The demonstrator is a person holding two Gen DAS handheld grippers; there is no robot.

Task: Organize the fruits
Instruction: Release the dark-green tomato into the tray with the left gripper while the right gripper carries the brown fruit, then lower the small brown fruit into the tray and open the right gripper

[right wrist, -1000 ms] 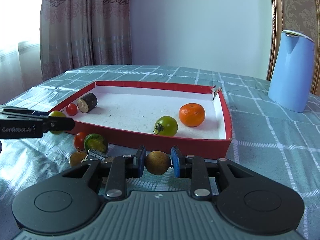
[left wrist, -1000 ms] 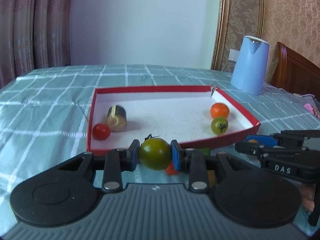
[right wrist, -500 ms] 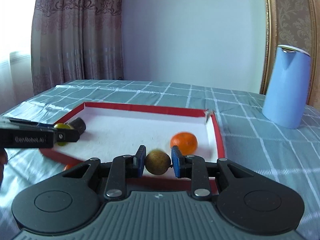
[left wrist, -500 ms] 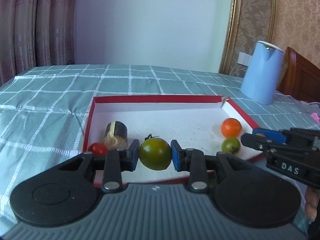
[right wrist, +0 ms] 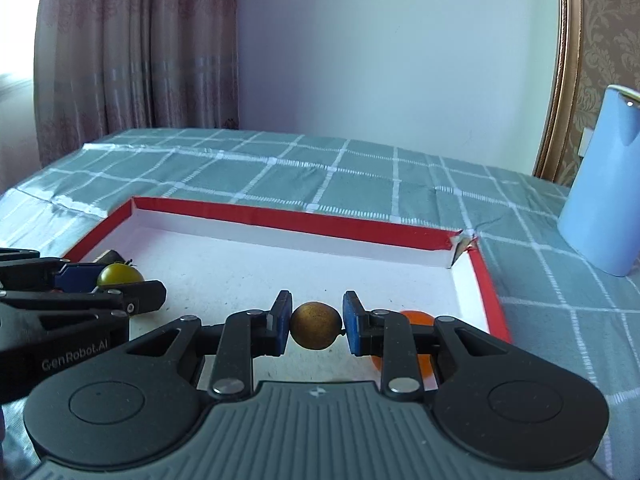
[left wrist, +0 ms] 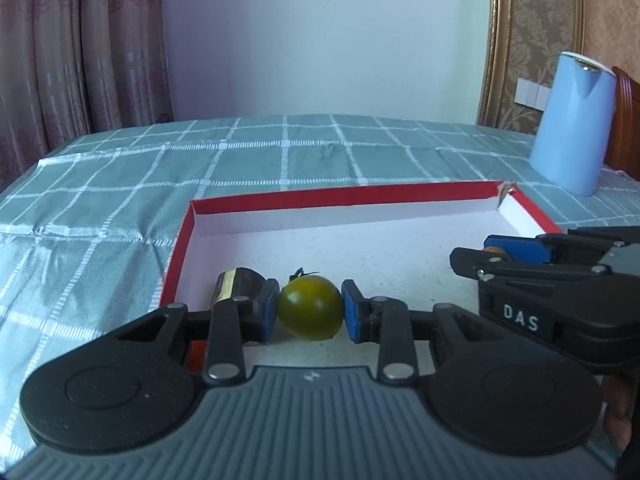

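Lying in red tray (right wrist: 486, 280): orange (right wrist: 416, 317)

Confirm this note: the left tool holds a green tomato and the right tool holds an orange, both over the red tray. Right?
Not quite. The right tool holds a small brown round fruit, as the right wrist view shows; the orange lies in the red tray behind it. The left tool does hold the green tomato.
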